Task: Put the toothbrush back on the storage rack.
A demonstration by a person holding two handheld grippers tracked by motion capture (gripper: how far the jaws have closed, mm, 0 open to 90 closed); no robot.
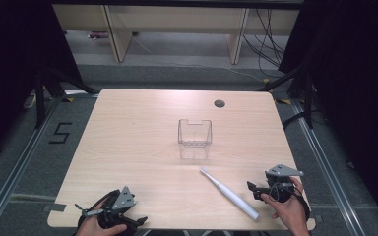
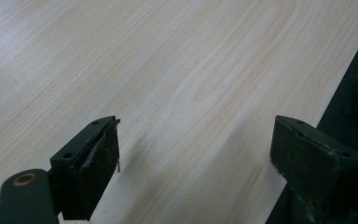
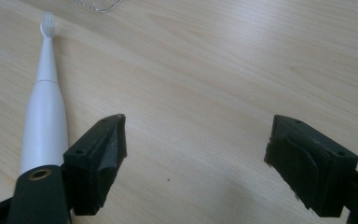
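A white electric toothbrush (image 1: 229, 192) lies flat on the wooden table (image 1: 142, 142), bristle head pointing up-left toward a clear plastic holder (image 1: 194, 132) standing upright near the middle. My right gripper (image 1: 257, 191) rests at the table's front right, just right of the toothbrush handle, open with nothing between its jaws. In the right gripper view (image 3: 196, 154) the toothbrush (image 3: 44, 112) lies left of the left jaw, apart from it. My left gripper (image 1: 86, 212) sits at the front left edge, open and empty (image 2: 193, 149) over bare wood.
A dark cable hole (image 1: 219, 103) sits near the table's far right edge. Beyond the table are shelf legs and cables on the floor, with dark curtains to both sides. A "5" mark (image 1: 59, 132) is on the floor at left.
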